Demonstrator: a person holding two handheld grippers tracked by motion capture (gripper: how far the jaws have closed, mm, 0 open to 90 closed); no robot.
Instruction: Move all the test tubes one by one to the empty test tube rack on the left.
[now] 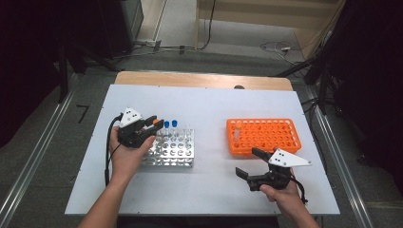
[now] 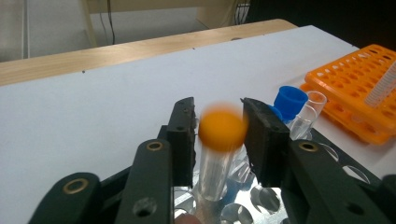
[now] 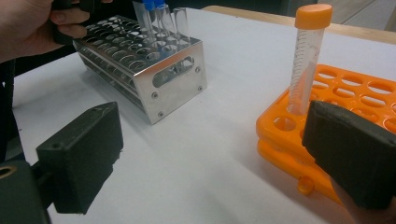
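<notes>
The left tool [image 2: 219,128] stands released around an orange-capped tube [image 2: 221,140] in the metal rack [image 1: 173,148]; the right tool [image 1: 249,163] gapes empty beside the orange rack [image 1: 263,136].

Racks: two, one metal rack [image 1: 172,148] at left, one orange rack [image 1: 263,135] at right. Blue-capped tubes [image 1: 170,124]: two, at the metal rack's far edge. Orange-capped tubes [image 2: 221,135]: two, one at each rack. Grippers: two.
</notes>
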